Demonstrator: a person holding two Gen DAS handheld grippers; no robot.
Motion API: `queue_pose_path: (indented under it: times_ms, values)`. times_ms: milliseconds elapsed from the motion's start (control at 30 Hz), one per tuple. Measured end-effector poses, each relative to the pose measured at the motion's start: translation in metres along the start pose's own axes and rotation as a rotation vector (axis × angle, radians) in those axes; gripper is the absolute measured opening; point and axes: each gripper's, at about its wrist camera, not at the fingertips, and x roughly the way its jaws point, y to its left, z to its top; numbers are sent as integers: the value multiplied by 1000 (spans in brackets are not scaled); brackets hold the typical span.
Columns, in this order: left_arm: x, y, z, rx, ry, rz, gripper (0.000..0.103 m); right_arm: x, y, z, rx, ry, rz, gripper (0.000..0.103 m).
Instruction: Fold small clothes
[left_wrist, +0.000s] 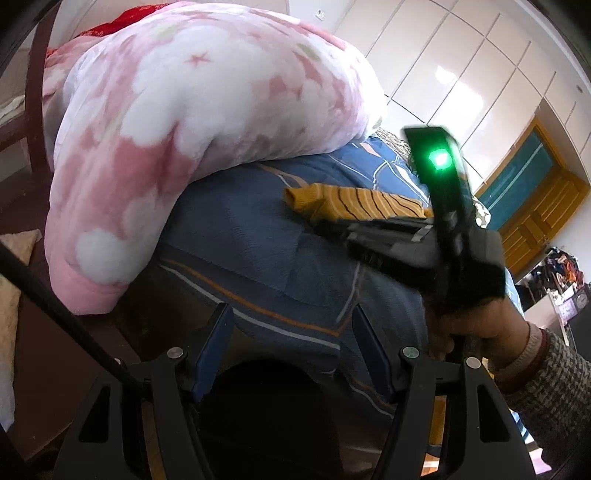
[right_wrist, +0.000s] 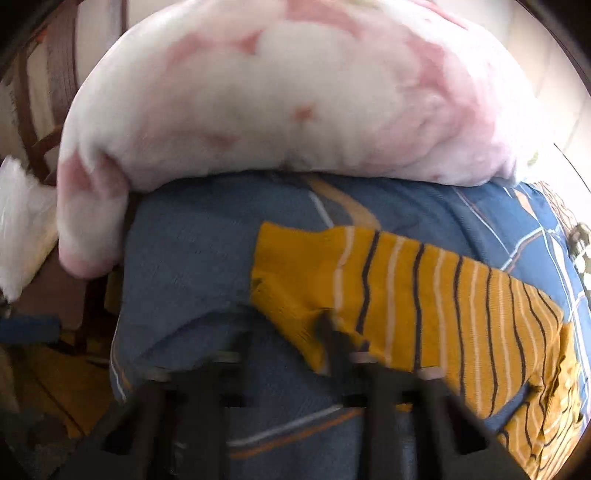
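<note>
On the bed's blue cover (right_wrist: 192, 258), a yellow striped garment (right_wrist: 424, 306) lies flat below the pink blanket (right_wrist: 277, 92).
We see our left gripper (left_wrist: 291, 350) with fingers spread, holding nothing, near the cover; right gripper (right_wrist: 288, 332) blurred at the garment's near edge, so we cannot tell its state.

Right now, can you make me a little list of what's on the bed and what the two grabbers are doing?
garment: yellow striped top, lying spread on the bed
bed cover: blue quilt with orange and white lines
behind it: fluffy pink blanket, piled on the quilt
left gripper: open, holding nothing, above the near edge of the quilt
right gripper: at the near edge of the top; too blurred to tell whether it grips
folding: top not visibly folded yet
</note>
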Motion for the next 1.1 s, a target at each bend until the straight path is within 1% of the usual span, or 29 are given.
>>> queue_pose_path:
  times_ms: [100, 167, 233, 267, 333, 367, 400, 467, 500, 533, 600, 633, 667, 700, 733, 767, 800, 833, 867, 900, 967, 1067, 1100]
  values:
    - [0, -12, 5, 24, -3, -5, 65, -30, -31, 5, 129, -88, -18, 8]
    - [-2, -23, 6, 44, -9, -15, 65, -64, -66, -2, 248, -154, -27, 8]
    - [-4, -35, 8, 66, -14, -28, 65, -102, -114, -22, 394, -222, -40, 8]
    - [-4, -44, 8, 83, -15, -36, 66, -115, -129, -33, 441, -239, -53, 8]
    - [-3, -58, 7, 113, -12, -48, 66, -150, -182, -71, 571, -270, -111, 8]
    - [-1, -65, 6, 127, -9, -55, 66, -160, -194, -83, 608, -271, -137, 8]
    - [1, -72, 6, 138, -3, -61, 66, -175, -221, -109, 666, -268, -194, 8]
    - [6, -87, 4, 161, 13, -75, 66, -196, -265, -155, 768, -256, -278, 8]
    - [8, -93, 2, 175, 20, -78, 66, -202, -282, -170, 812, -247, -307, 8]
    - [10, -100, 0, 189, 28, -80, 66, -210, -308, -200, 881, -223, -359, 8]
    - [18, -116, -3, 217, 45, -81, 66, -216, -339, -240, 967, -191, -422, 8]
    - [19, -120, -2, 226, 53, -82, 66, -214, -358, -265, 1016, -155, -447, 8]
    - [22, -126, -3, 234, 64, -85, 66, -213, -370, -281, 1041, -118, -454, 9]
    - [24, -132, -4, 241, 76, -90, 66, -206, -380, -296, 1061, -72, -455, 12]
    - [26, -138, -3, 248, 86, -96, 66, -202, -386, -308, 1078, -45, -452, 14]
    - [29, -143, -2, 257, 93, -99, 66, -202, -387, -316, 1094, -48, -443, 14]
    - [31, -147, -4, 268, 98, -100, 67, -208, -388, -322, 1111, -69, -429, 16]
    - [35, -152, -4, 282, 105, -99, 69, -219, -387, -328, 1128, -110, -410, 20]
    - [40, -155, -3, 290, 111, -99, 72, -228, -379, -330, 1129, -132, -408, 28]
    - [44, -157, -2, 298, 118, -102, 74, -241, -374, -333, 1122, -156, -411, 35]
    - [57, -162, -2, 304, 151, -106, 74, -260, -357, -340, 1102, -173, -396, 37]
    - [81, -168, -1, 300, 216, -138, 74, -273, -329, -356, 1106, -168, -303, 37]
    - [92, -170, 0, 297, 246, -150, 74, -276, -318, -366, 1114, -170, -269, 37]
